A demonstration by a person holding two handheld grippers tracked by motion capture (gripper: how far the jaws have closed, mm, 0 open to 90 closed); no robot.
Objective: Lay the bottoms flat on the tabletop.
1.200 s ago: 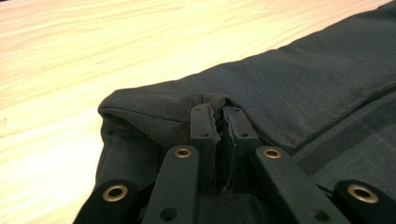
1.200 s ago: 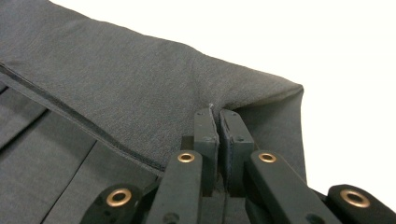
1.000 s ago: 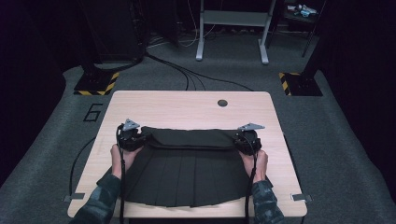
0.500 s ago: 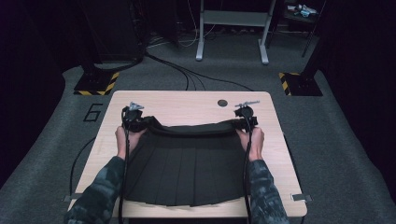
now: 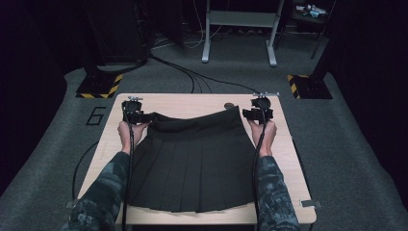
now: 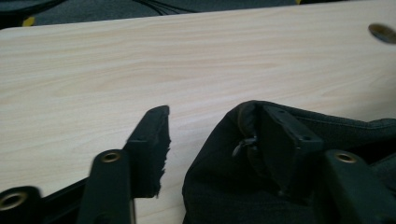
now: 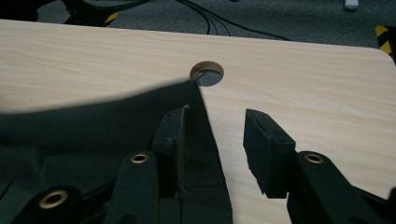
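Your left gripper (image 6: pixel 205 140) has just been opening: one jaw stands clear over bare wood, the other is tucked under the waistband corner of the black skirt (image 5: pixel 192 159), so nothing is pinched. Your right gripper (image 7: pixel 219 140) has also just been opening and is released too; its near jaw has the other waistband corner draped over it, the far jaw standing apart over the tabletop (image 5: pixel 192 103).

The skirt lies spread flat on the tabletop, pleats running toward you, the hem near the front edge and the waistband toward the far side, its right corner just short of the round hole (image 7: pixel 207 73) in the wood. By the look of it the spreading is done and you are letting go; what is left is to slip each inner jaw out from the cloth without dragging the corners, and perhaps smooth the slightly dipped waistband.

In the high view both your forearms run straight forward along the skirt's two sides, hands level, each gripper at a waistband corner and turned inward toward the cloth.
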